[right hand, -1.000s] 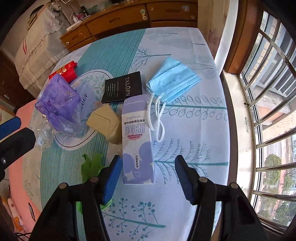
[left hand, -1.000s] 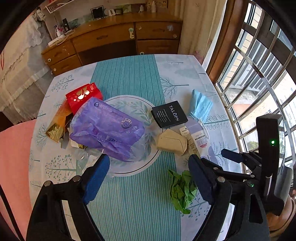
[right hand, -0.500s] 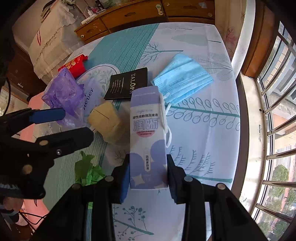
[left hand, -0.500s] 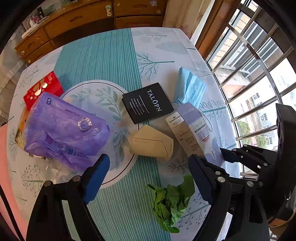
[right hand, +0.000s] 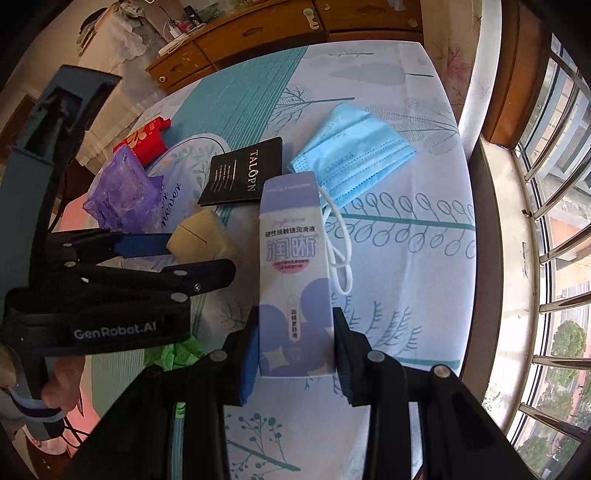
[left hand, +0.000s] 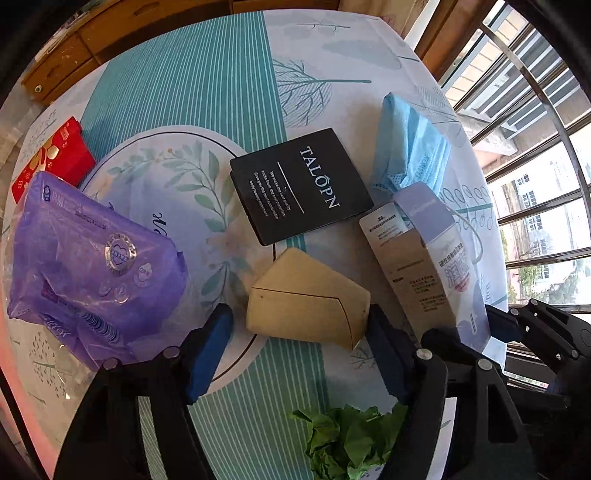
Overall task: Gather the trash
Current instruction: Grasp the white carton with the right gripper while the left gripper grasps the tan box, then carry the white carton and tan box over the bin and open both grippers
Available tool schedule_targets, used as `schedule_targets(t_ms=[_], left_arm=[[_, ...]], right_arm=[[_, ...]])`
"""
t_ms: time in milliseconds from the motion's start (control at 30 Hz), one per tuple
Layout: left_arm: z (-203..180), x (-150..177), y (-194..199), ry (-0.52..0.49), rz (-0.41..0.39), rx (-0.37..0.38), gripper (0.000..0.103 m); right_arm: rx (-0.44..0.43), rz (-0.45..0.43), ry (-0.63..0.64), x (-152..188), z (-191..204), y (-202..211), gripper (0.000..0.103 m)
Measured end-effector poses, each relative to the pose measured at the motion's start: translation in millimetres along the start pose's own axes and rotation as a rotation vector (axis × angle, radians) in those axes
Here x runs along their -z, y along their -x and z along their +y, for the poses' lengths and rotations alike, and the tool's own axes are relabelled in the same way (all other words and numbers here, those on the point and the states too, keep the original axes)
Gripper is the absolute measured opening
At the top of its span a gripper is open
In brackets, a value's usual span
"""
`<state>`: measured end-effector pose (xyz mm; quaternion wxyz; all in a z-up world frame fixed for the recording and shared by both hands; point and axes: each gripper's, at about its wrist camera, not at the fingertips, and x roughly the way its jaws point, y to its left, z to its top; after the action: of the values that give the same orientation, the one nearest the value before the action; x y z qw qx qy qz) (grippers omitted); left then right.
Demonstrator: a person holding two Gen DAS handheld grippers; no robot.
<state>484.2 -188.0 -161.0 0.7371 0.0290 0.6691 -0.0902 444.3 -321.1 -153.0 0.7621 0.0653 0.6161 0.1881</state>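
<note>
My right gripper (right hand: 295,350) is shut on a tall white and purple carton (right hand: 293,273), also in the left wrist view (left hand: 436,266), and holds it tilted above the table. My left gripper (left hand: 299,350) is open, its fingers on either side of a tan folded box (left hand: 306,314), seen too in the right wrist view (right hand: 199,236). A green crumpled paper (left hand: 347,439) lies just below the left gripper. A black TALOPN card (left hand: 301,184), a blue face mask (left hand: 410,147), a purple plastic pack (left hand: 88,266) and a red box (left hand: 51,158) lie around.
The round table has a leaf-print cloth (left hand: 184,74) with a teal stripe. A wooden dresser (right hand: 258,33) stands beyond it. A barred window (right hand: 554,221) runs along the right. A pink seat (right hand: 70,218) is at the table's left.
My left gripper has come forward and down until its fingers flank the tan box. My right gripper has closed on the carton and lifted it.
</note>
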Motion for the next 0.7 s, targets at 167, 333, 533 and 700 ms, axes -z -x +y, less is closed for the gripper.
schedule_targets(t_ms=[167,333,533,700], left_arm=[[-5,-1,-2,0.002,-0.025,-0.028,0.062],[-8,1,0,0.005,-0.045,-0.058,0.06],[-1,18,27,0.03,-0.09,-0.033,0.06],[7,39,55,0.044,-0.141,-0.031,0.06]], right_arm=[[-0.003,0.0,0.01,-1,2,-1,0.036],[-0.027,-0.001,0.005,1,5,2,0.035],[-0.056,-0.007,0.011,7,16,9,0.035],[-0.055,-0.031,0.021,14,33,23,0.035]])
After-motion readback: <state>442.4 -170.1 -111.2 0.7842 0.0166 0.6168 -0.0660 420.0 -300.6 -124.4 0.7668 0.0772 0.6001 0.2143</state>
